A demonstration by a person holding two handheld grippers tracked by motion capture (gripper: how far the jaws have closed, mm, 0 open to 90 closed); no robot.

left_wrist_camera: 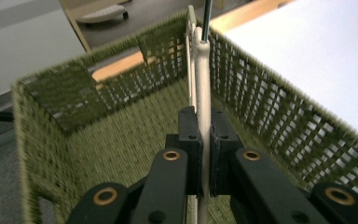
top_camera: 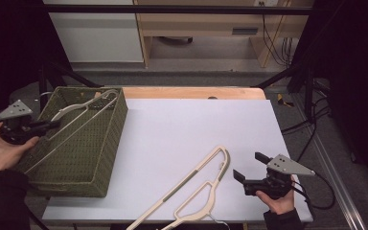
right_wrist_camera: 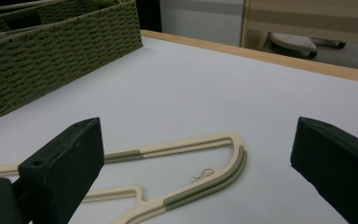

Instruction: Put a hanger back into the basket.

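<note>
Right gripper (top_camera: 244, 168): sitting nearest us at the right front of the table, held in the right hand (top_camera: 279, 200); its jaws are standing wide apart with nothing between them, pointing left across the sheet.

Second hanger (top_camera: 191, 191): lying flat on the white sheet just left of those open jaws, cream with grey ribbed strips, its far end running off toward the front edge. In the right gripper view it is lying just beyond the jaws (right_wrist_camera: 186, 168), not touched by them.

White sheet (top_camera: 182, 129): covering most of the table, with the hanger at the front and the basket at its left edge.

Left gripper (top_camera: 52, 125): reaching in over the basket's left rim, held in the left hand (top_camera: 5, 151); its jaws are pinched tight on the hanger in the basket. In the left gripper view the two black pads are pressing on either side of the cream bar.

Hanger in the basket (top_camera: 79, 111): resting inside the basket, its hook end leaning up against the far right corner, its long bar slanting down toward the near left. In the left gripper view the bar (left_wrist_camera: 203, 84) is running straight away from the jaws to the far wall.

Green woven basket (top_camera: 103, 153): standing on the left of the table, partly over the sheet's edge.

Wooden table edge (top_camera: 191, 92): showing behind the sheet at the far side.
</note>
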